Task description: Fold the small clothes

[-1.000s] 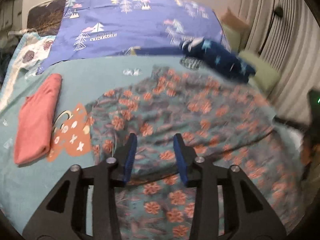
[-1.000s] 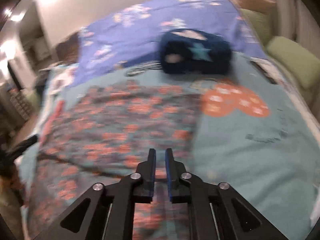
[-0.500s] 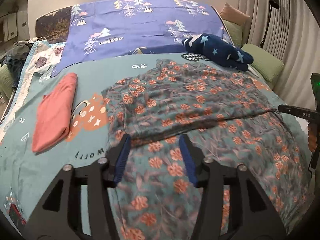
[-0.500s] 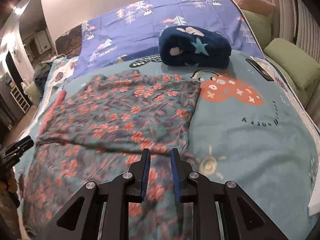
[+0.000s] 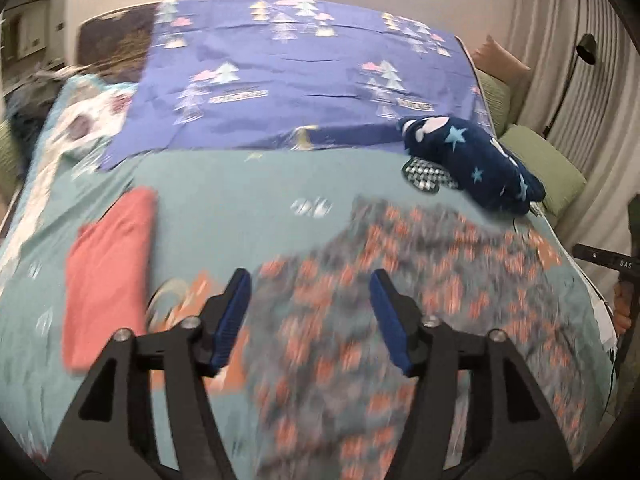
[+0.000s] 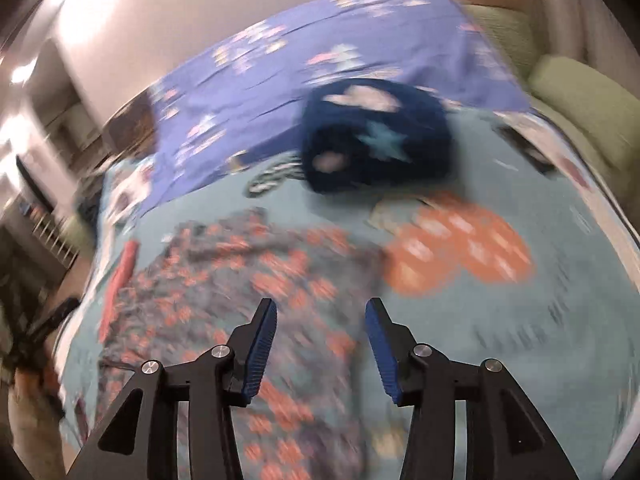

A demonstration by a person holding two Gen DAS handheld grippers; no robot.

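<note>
Both claws now spreading apart: left claw [image 5: 310, 312], right claw [image 6: 320, 334], gripping nothing. Floral garment [image 5: 400, 300] lying on bed [image 5: 240, 200], one fold done; I'm judging more remaining.

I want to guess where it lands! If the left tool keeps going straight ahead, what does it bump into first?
Probably the flowery cloth spread on the bed. The left tool is open and points along it. Depth is unclear in this blurry picture, so that's a guess.
</note>
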